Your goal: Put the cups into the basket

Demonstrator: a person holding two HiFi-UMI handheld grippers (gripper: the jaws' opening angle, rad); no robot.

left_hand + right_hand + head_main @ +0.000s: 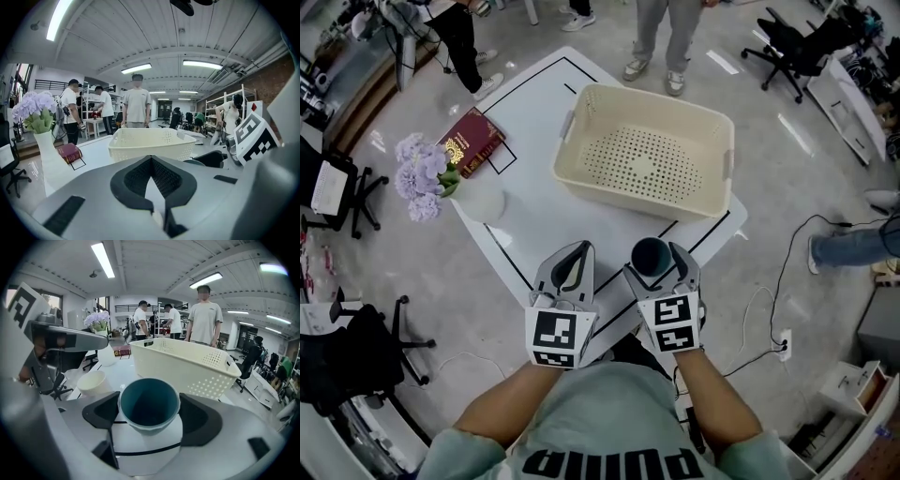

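Right gripper (654, 251): fingers stood wide apart, cup (149, 404) upright between them, ungripped. Closing evenly below its rim would have suited. Left gripper (579, 247): fingers were together, empty.

The basket (649, 101) is a cream plastic rectangle with a perforated floor and upper walls. It stands upright and empty on the white desk (534, 122). A teal cup (149, 404) stands upright and empty, mouth up, on the desk just in front of the basket's near long wall (close to it, not touching). A white cup (92, 382), also upright and mouth up, stands out from the basket's near left corner, clear of the basket.
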